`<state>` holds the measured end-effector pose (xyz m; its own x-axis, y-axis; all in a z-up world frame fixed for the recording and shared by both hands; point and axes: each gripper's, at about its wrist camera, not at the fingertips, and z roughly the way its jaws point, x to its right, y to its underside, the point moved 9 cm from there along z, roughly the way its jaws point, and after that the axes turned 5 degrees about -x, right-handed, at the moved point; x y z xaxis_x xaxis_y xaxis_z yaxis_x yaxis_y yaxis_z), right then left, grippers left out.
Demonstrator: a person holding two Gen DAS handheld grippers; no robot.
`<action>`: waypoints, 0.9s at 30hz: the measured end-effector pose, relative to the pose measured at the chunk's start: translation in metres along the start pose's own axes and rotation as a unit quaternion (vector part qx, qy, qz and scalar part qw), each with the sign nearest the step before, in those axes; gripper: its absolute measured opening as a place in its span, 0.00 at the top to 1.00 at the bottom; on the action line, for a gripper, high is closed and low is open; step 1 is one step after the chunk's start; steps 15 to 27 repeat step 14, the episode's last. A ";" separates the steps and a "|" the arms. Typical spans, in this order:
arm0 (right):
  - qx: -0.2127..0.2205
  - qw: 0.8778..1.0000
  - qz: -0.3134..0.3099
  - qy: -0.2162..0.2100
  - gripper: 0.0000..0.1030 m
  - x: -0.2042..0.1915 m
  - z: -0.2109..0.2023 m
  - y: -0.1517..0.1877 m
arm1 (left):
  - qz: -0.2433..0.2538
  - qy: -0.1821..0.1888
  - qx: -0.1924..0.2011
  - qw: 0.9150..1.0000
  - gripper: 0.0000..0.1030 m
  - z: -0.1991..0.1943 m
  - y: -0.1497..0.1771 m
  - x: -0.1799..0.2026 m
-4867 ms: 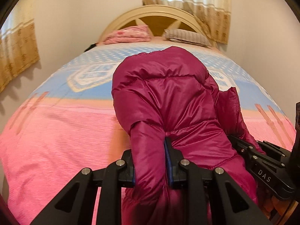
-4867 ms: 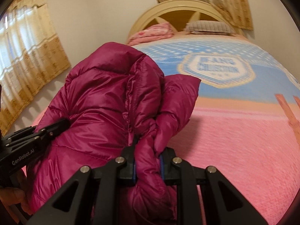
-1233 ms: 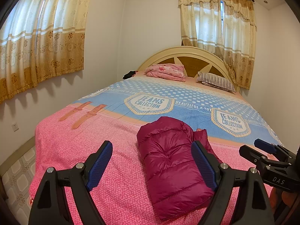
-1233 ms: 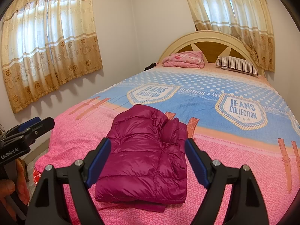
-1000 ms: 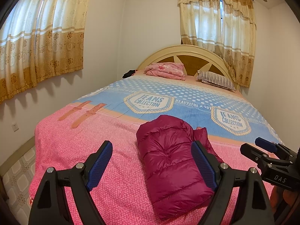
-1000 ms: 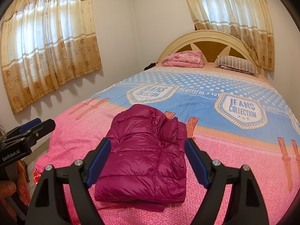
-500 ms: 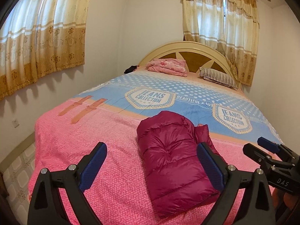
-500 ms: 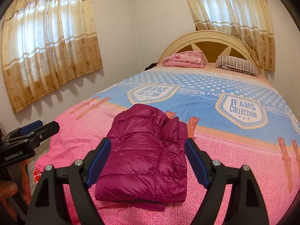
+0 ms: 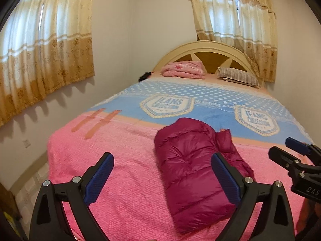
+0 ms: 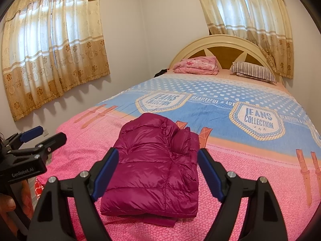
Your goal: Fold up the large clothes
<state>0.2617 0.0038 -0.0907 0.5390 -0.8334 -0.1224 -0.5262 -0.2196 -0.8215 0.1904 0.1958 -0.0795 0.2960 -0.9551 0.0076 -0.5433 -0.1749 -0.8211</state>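
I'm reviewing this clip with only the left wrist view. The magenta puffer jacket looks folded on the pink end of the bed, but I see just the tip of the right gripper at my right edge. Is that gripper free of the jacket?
Observer: Yes. In the right wrist view the right gripper is open. Its blue pads are spread apart and touch nothing, and the jacket lies past them on the bedspread.
Operator: Is the fold's near edge tidy? My view shows only one rounded end.
Observer: Not quite. A thin under-layer sticks out from beneath the bundle along its near edge.
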 end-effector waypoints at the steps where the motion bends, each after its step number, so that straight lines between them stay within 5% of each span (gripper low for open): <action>1: 0.001 1.000 0.000 0.001 0.20 0.000 0.000 0.000 | -0.003 0.007 -0.002 1.000 0.05 0.001 0.000 0.001; 8: 0.001 1.000 0.001 0.007 0.20 0.007 -0.001 0.000 | 0.002 0.049 0.025 0.999 0.01 -0.009 -0.002 0.014; 27: 0.003 1.000 0.006 0.012 0.19 0.013 -0.003 0.000 | 0.018 0.046 0.045 0.998 0.01 -0.015 -0.006 0.021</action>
